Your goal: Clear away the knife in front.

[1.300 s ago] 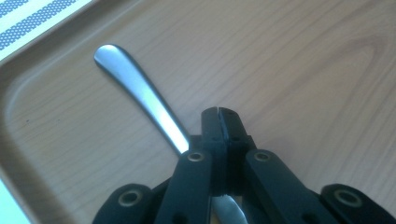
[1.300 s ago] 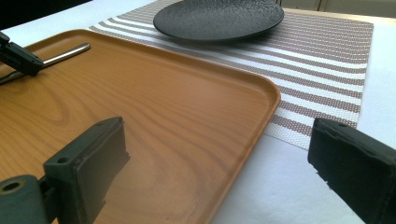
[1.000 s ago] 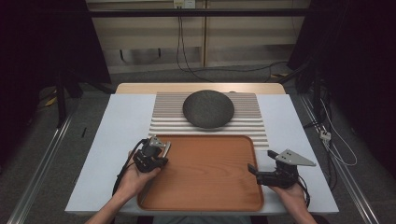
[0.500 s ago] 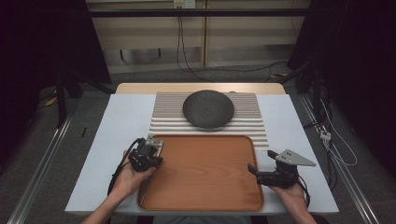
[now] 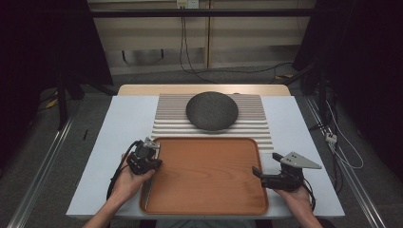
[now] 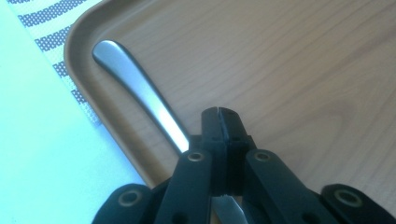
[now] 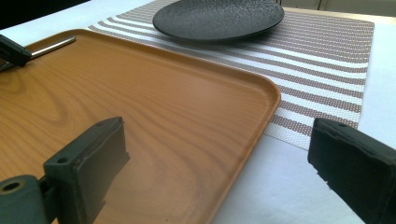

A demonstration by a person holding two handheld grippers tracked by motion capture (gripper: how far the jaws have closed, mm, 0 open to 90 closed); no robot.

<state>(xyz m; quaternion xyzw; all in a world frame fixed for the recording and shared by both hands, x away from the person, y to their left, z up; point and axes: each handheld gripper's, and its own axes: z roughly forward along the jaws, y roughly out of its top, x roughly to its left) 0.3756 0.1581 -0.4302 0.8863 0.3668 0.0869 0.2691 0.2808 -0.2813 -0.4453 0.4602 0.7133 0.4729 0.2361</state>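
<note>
Left gripper at tray's left rim, jaws closed, nothing visibly pinched. Metal utensil handle lies inside tray along same rim, beneath jaws. Right gripper at tray's right edge, jaws wide open, empty. Dark plate on striped mat beyond tray.

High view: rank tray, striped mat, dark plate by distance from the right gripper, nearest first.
From the right gripper:
1. Wooden tray: its jaws sit at the tray's right edge.
2. Striped mat: just beyond the tray's far edge.
3. Dark plate: on the mat, toward the table's far side.
</note>
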